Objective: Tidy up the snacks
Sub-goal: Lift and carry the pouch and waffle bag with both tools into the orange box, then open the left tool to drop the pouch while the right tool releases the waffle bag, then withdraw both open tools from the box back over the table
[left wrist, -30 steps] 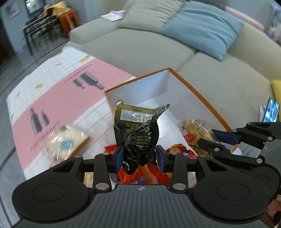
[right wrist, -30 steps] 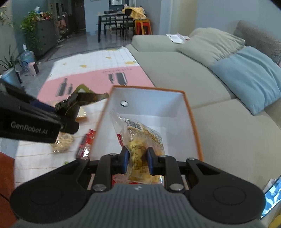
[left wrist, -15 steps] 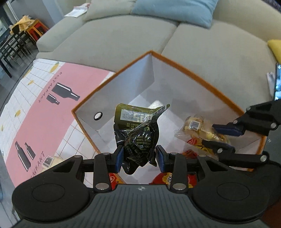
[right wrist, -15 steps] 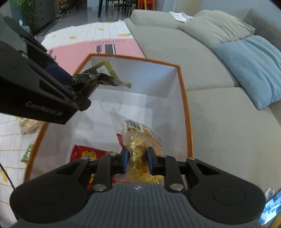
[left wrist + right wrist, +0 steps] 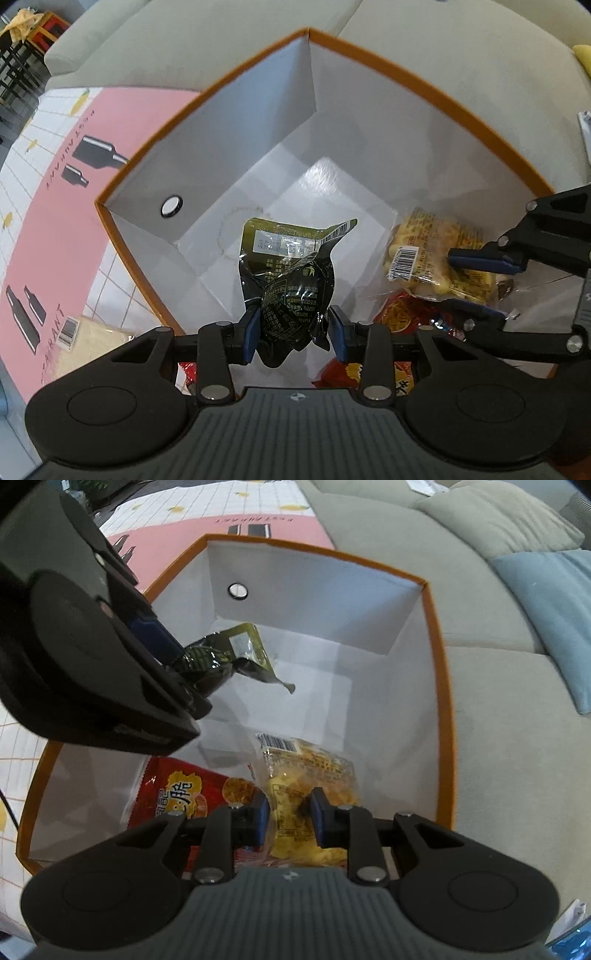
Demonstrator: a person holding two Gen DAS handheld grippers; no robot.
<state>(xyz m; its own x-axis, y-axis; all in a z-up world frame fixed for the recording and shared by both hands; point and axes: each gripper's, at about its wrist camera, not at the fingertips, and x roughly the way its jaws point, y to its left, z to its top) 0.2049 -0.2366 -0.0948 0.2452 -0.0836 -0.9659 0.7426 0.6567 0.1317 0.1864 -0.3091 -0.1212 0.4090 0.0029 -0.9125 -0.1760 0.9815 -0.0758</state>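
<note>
My left gripper is shut on a dark green snack packet and holds it inside the orange-rimmed white box, above the floor of the box. My right gripper is shut on a clear bag of yellow snacks, low in the same box. The yellow bag also shows in the left wrist view, held by the right gripper. The green packet also shows in the right wrist view. A red snack bag lies on the box floor beside the yellow bag.
The box stands on a table with a pink and white cloth, next to a grey sofa with a blue cushion. A pale snack pack lies on the cloth outside the box's left wall.
Both grippers have moved forward and down into the box with their packets. The box now fills both views, and the red bag on its floor has come into sight.
</note>
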